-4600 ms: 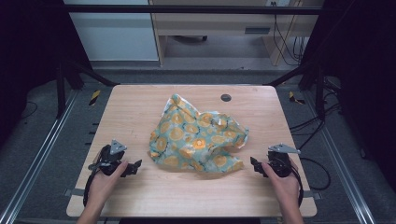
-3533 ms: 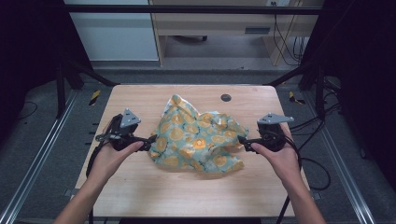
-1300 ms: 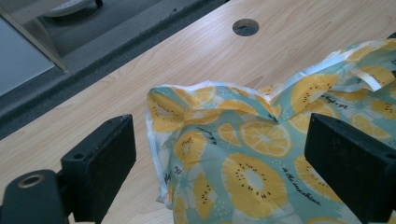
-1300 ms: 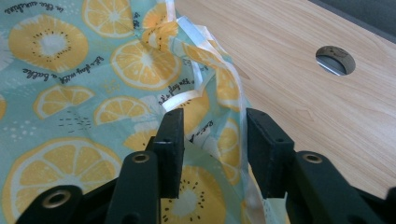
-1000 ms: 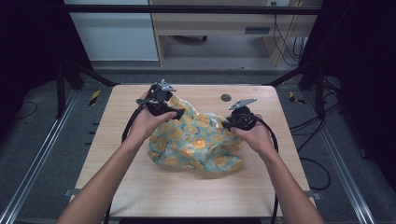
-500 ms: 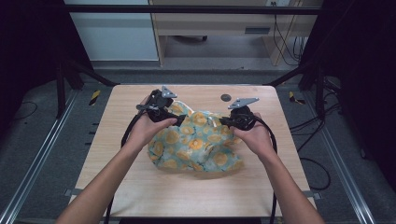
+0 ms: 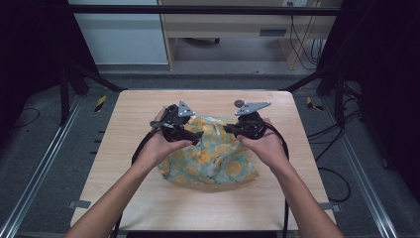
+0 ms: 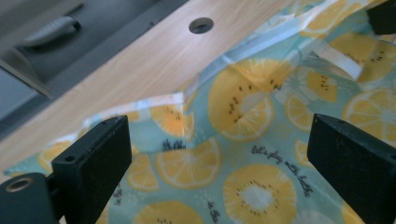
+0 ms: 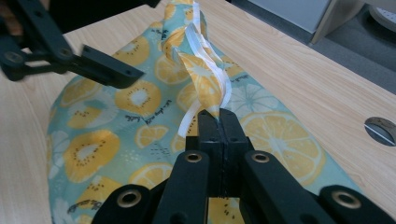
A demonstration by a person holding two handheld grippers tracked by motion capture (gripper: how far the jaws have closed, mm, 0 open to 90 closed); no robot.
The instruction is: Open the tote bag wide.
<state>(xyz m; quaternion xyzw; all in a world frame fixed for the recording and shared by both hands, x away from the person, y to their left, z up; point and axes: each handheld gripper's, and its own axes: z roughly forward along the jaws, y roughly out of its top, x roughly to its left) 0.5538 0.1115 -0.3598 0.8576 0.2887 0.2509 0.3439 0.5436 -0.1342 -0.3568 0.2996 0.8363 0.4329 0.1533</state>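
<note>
My right gripper [image 9: 218, 116] is clamped on a bunched, raised fold of the cloth [image 9: 140, 102], its white-edged hem pinched between the closed jaws. My left gripper [image 8: 219, 158] hangs with its jaws spread wide over the cloth [image 8: 243, 140], near a turned-up corner of the hem, touching nothing I can see. The cloth [image 7: 213, 158] is pale teal with yellow citrus slices, and it lies crumpled in the middle of the bench [image 7: 124, 148], between my two hands. A small dark round hole [image 7: 239, 103] sits in the bench top just beyond the cloth's far edge.
</note>
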